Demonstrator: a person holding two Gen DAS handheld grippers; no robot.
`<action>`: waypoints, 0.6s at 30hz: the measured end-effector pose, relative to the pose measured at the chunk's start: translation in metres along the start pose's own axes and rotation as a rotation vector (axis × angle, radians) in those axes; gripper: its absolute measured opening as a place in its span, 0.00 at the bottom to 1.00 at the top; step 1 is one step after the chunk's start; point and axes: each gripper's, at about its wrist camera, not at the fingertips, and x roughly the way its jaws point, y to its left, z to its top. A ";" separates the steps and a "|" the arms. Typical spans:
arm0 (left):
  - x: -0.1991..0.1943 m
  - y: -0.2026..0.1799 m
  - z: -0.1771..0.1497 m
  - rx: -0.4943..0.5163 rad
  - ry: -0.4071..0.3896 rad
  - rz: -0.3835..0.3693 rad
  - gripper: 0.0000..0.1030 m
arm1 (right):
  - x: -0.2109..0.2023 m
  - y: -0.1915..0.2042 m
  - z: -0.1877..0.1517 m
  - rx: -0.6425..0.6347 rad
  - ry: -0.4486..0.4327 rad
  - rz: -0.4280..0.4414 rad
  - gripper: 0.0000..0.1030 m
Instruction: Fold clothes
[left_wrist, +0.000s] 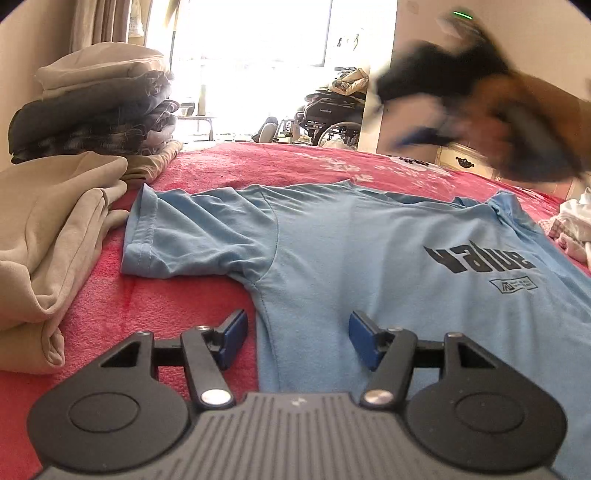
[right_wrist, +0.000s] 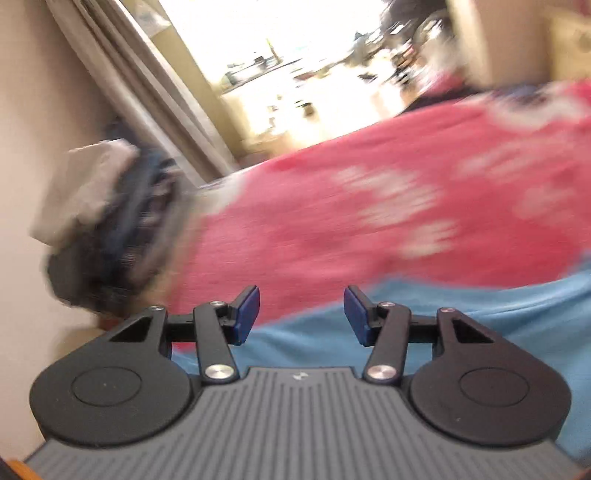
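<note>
**Blue tee spread flat, both claws empty**

Light blue cotton filled the middle of the left wrist view: a T-shirt (left_wrist: 369, 251) lay spread flat on the red bedspread (left_wrist: 280, 166), chest side up, black "value" lettering (left_wrist: 480, 258) reading upside down from this angle. One short sleeve (left_wrist: 177, 232) stretched out to the left, smooth and unfolded, and the collar sat at the far edge.

The left gripper (left_wrist: 297, 338) hovered low over the shirt's side seam, jaws standing apart with nothing between the blue pads. One pad sat over red bedspread, the other over blue fabric; whether either touched the cloth could not be told.

And there was the right gripper (left_wrist: 436, 85), a dark smear up in the top right of that same view, carried by a blurred hand (left_wrist: 524, 129) well above the bed. Its own camera came through tilted and streaked. Even so, the right gripper (right_wrist: 301, 314) showed its jaws parted and empty, with the shirt's blue edge (right_wrist: 443, 317) below and the red bedspread (right_wrist: 369, 206) beyond.

Off to the left, a beige garment (left_wrist: 55, 251) lay crumpled beside the sleeve. Behind it rose a stack of folded clothes (left_wrist: 99, 107), denim under a pale top layer. A small heap of white and pink laundry (left_wrist: 570, 229) sat at the right edge. A wheelchair (left_wrist: 328, 118) stood in the bright doorway past the bed.
</note>
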 end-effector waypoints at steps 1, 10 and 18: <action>0.000 -0.001 0.000 0.002 0.001 0.001 0.61 | -0.009 -0.021 0.003 -0.003 -0.001 -0.056 0.49; 0.002 -0.001 0.000 0.012 -0.002 0.006 0.62 | -0.003 -0.083 0.006 -0.072 0.164 -0.170 0.48; 0.003 -0.002 -0.002 0.021 -0.009 0.013 0.62 | 0.084 -0.048 -0.001 -0.157 0.219 -0.217 0.43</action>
